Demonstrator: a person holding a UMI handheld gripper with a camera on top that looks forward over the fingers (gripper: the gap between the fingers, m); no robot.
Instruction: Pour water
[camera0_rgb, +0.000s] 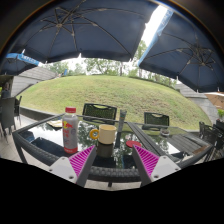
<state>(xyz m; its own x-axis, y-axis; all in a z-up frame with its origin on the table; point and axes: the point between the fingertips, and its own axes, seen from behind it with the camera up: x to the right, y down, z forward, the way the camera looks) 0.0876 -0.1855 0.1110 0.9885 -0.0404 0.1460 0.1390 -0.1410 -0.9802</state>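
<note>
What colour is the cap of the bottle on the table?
Red: the bottle's cap shows best in the gripper view, its only view.

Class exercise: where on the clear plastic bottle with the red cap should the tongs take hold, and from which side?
Grip the clear plastic bottle with the red cap around its straight middle, coming level from the near side. It stands upright on the glass-topped table, ahead and left of the open tongs, so they probably must shift left first.

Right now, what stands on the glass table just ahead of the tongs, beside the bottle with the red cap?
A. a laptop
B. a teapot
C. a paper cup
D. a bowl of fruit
C: a tan paper cup stands beside the bottle, just beyond the open tongs.
</note>
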